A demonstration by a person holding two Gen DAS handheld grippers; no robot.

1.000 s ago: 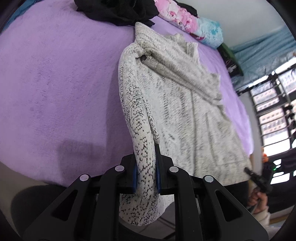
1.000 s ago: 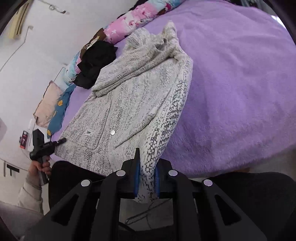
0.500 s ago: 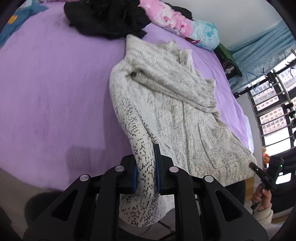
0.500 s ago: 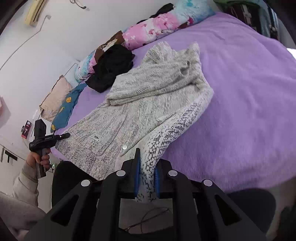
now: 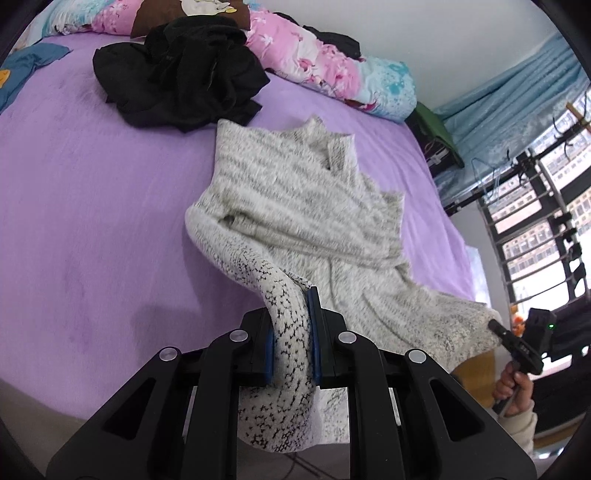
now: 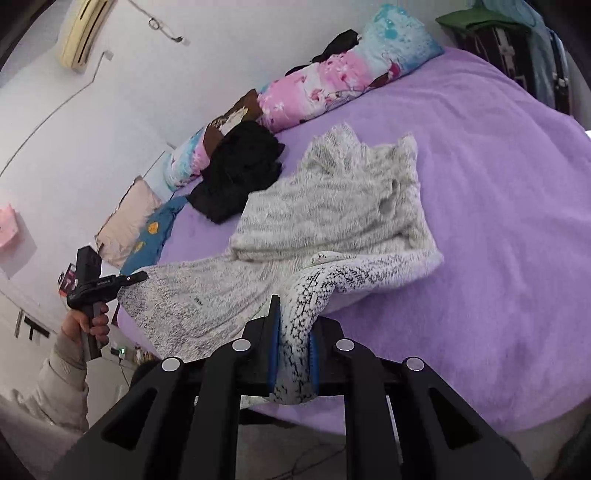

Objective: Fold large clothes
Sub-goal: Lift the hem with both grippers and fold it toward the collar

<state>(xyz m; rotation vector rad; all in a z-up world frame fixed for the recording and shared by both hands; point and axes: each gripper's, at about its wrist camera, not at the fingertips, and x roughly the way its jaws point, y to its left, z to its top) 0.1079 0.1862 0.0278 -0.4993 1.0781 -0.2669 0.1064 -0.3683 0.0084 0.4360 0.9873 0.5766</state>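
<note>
Spread across a purple bed (image 5: pixel 92 229), a grey-white knit sweater (image 5: pixel 295 206) lies partly folded, its near edge lifted. Left gripper (image 5: pixel 291 343) fingers pinch one speckled corner; right gripper (image 6: pixel 293 354) fingers pinch the other. Only the right view shows a wall air conditioner (image 6: pixel 79 33) and a beige pillow (image 6: pixel 127 221); only the left shows a barred window (image 5: pixel 546 236). Both show a black clothes heap (image 5: pixel 181 70) and a floral quilt roll (image 5: pixel 325 70). Sweater cloth below each grip is cut off.

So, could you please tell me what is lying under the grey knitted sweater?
The grey knitted sweater is spread on the purple blanket that covers the bed. Whatever lies beneath its middle is hidden, and its lifted near edge hangs past the bed's edge.
</note>
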